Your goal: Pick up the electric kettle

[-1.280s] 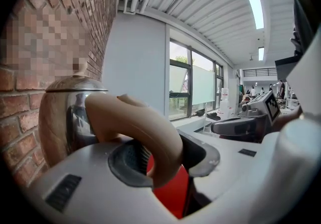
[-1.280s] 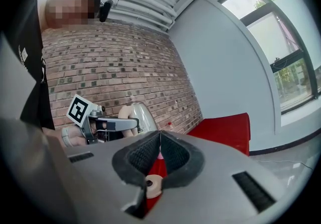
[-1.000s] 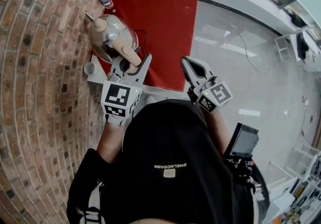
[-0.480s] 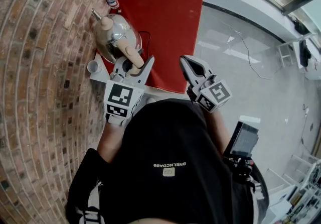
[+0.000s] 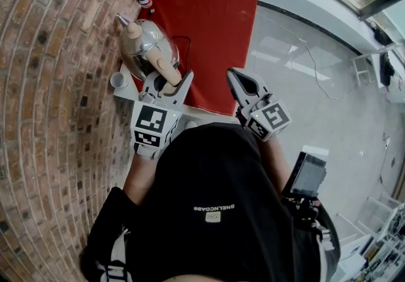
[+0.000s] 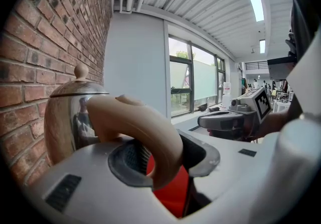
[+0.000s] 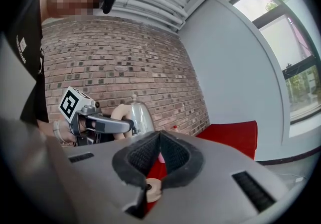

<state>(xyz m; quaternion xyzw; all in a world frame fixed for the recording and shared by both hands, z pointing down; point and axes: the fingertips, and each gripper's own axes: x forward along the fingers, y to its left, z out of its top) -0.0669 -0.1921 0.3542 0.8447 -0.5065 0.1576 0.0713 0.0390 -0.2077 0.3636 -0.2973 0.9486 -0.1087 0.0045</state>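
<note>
Grip unchanged from earlier frame: left gripper (image 5: 168,83) jaws part-way open, clamped on beige handle (image 5: 168,73) of electric kettle (image 5: 144,50). Kettle sat upper left of centre, at edge of red cloth (image 5: 209,15), beside brick wall (image 5: 57,85). Right gripper (image 5: 236,76), centre frame, jaws together, empty. Scene only drifted slightly right.
</note>
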